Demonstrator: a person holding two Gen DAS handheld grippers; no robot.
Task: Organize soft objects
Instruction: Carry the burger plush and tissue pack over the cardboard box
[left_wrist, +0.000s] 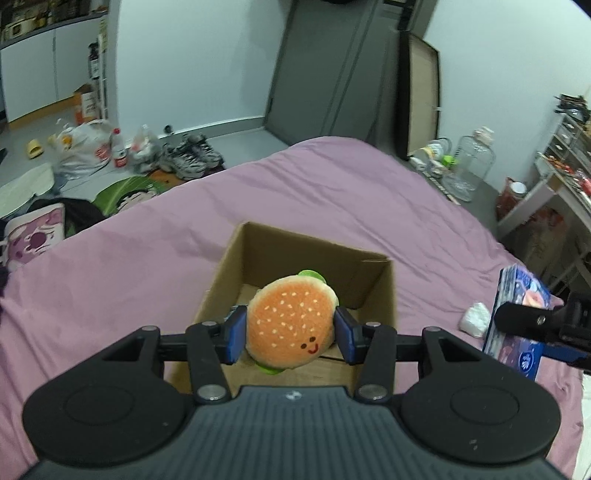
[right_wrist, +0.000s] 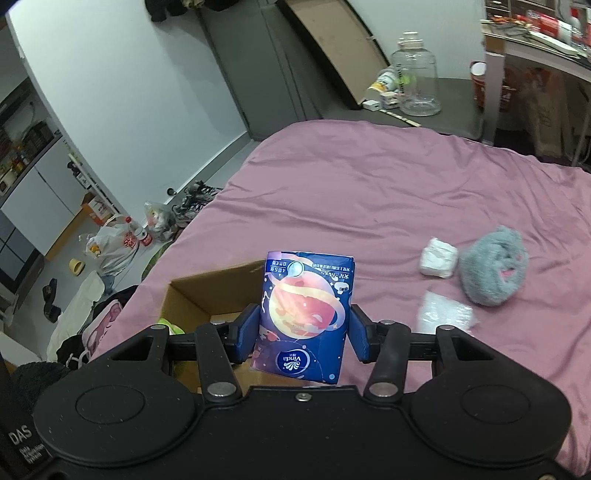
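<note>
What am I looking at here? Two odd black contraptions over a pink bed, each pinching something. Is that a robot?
No robot: a person holds a two-finger gripper in each hand, and each picture comes from a camera on one gripper, looking along its fingers. The left gripper clamps a plush burger above an open cardboard box on the pink bed. The right gripper clamps a blue tissue pack. On the bed to the right lie a white wad, a grey fuzzy toy and a clear plastic bag.
</note>
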